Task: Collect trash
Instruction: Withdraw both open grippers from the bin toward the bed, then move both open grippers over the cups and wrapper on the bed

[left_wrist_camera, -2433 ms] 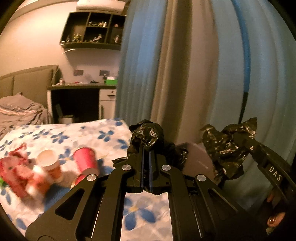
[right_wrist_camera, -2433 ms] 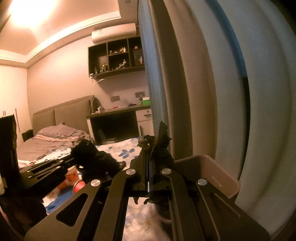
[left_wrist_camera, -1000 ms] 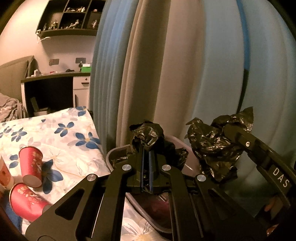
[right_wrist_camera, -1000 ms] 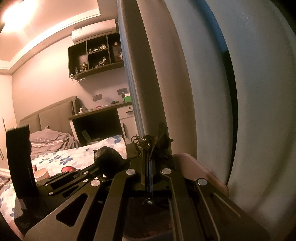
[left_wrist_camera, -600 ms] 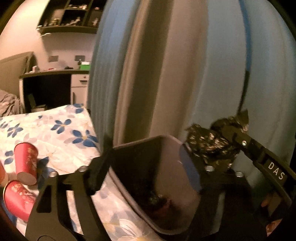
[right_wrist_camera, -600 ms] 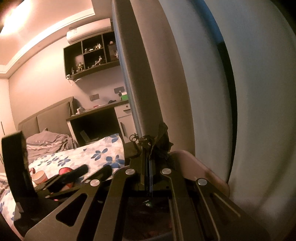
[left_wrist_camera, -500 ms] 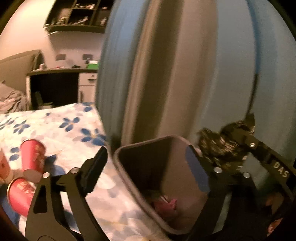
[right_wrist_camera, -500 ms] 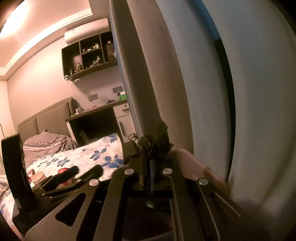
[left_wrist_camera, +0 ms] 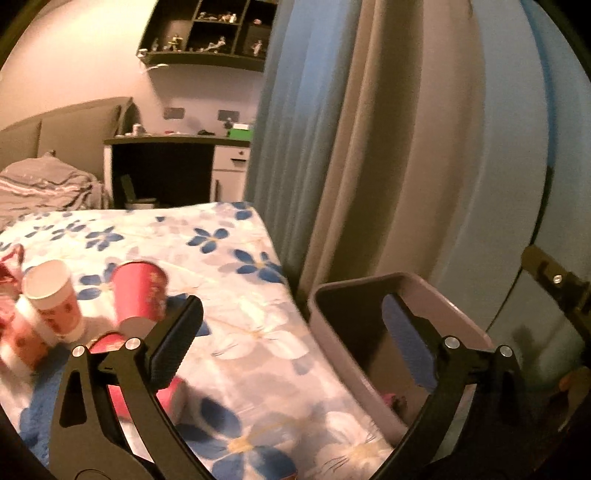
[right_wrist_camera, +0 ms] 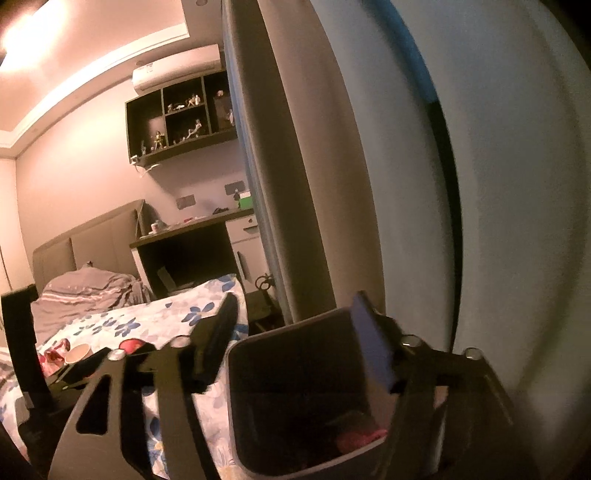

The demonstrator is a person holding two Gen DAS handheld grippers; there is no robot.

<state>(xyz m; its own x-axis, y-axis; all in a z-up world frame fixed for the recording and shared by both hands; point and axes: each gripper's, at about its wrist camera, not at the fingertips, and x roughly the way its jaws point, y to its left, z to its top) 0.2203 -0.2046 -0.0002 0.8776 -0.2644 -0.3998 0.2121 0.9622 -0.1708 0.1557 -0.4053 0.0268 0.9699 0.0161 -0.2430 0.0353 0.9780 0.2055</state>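
Nearest in the left wrist view, the left gripper point(left_wrist_camera: 291, 325) has just been opening and its jaws now stand spread very wide with nothing between them; one finger point(left_wrist_camera: 177, 336) hangs over the flowered bedspread point(left_wrist_camera: 236, 295), the other, with its blue pad, over the mouth of the trash bin point(left_wrist_camera: 461, 325). The right gripper point(right_wrist_camera: 295, 332) has likewise just been opening, its jaws well apart and empty, straddling the bin point(right_wrist_camera: 258, 369) from above (a pink scrap lies on the bin's bottom). The bin stands just beside the right edge of the bed, against the curtain point(left_wrist_camera: 369, 147). Left of the left gripper, paper cups lie scattered on the spread: a red cup point(left_wrist_camera: 138, 291) on its side and a white-rimmed cup point(left_wrist_camera: 53, 295) upright, with more, blurred, nearer the edge. Farther back stand a desk point(left_wrist_camera: 166, 162) and a wall shelf point(left_wrist_camera: 207, 33).
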